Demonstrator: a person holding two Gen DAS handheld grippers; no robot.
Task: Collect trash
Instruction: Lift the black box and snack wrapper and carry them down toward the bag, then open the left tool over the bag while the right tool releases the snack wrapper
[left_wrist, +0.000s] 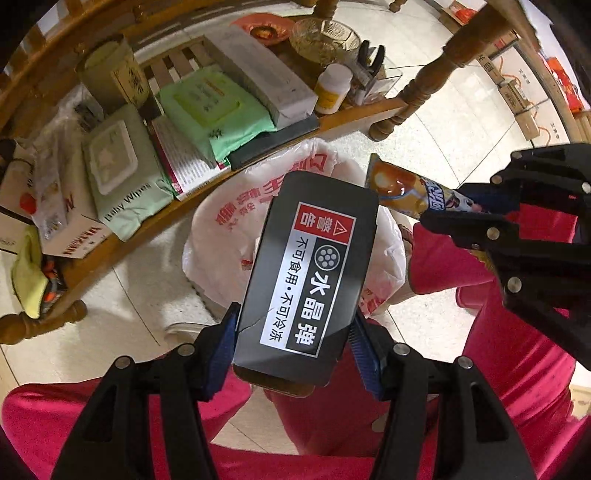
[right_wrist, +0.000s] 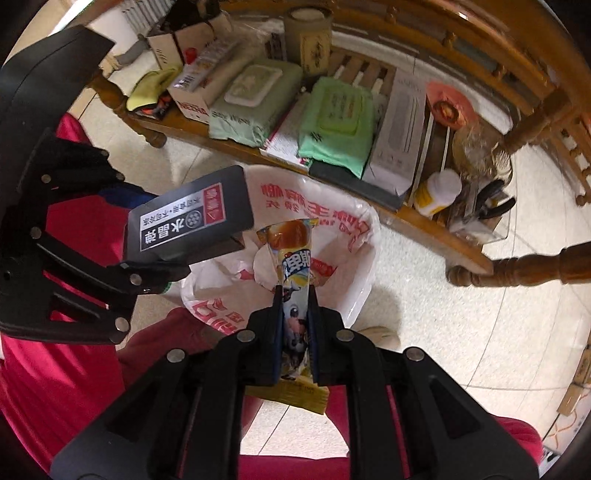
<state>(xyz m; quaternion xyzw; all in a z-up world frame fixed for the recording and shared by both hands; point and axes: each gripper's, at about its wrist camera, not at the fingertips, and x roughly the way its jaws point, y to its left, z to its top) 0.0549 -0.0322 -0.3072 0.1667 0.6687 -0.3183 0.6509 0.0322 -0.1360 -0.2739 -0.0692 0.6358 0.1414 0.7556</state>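
My left gripper (left_wrist: 293, 332) is shut on a flat black box (left_wrist: 310, 273) with a red and white warning label; its blue pads press the box's two long sides. The box hangs over a white plastic bag (left_wrist: 236, 218) with red print, open on the floor. My right gripper (right_wrist: 294, 317) is shut on a thin snack wrapper (right_wrist: 290, 243) that points down at the same white bag (right_wrist: 325, 221). In the right wrist view the black box (right_wrist: 192, 218) and left gripper (right_wrist: 155, 273) are at the left. In the left wrist view the wrapper (left_wrist: 402, 188) and right gripper (left_wrist: 461, 218) are at the right.
A low wooden shelf (left_wrist: 351, 118) behind the bag carries wipes packs (left_wrist: 125, 177), boxes, a white bottle (left_wrist: 332, 88) and a glass bowl (left_wrist: 325, 37). Turned wooden legs (right_wrist: 524, 269) stand on the pale tiled floor. A person's red trousers (left_wrist: 517, 369) fill the near side.
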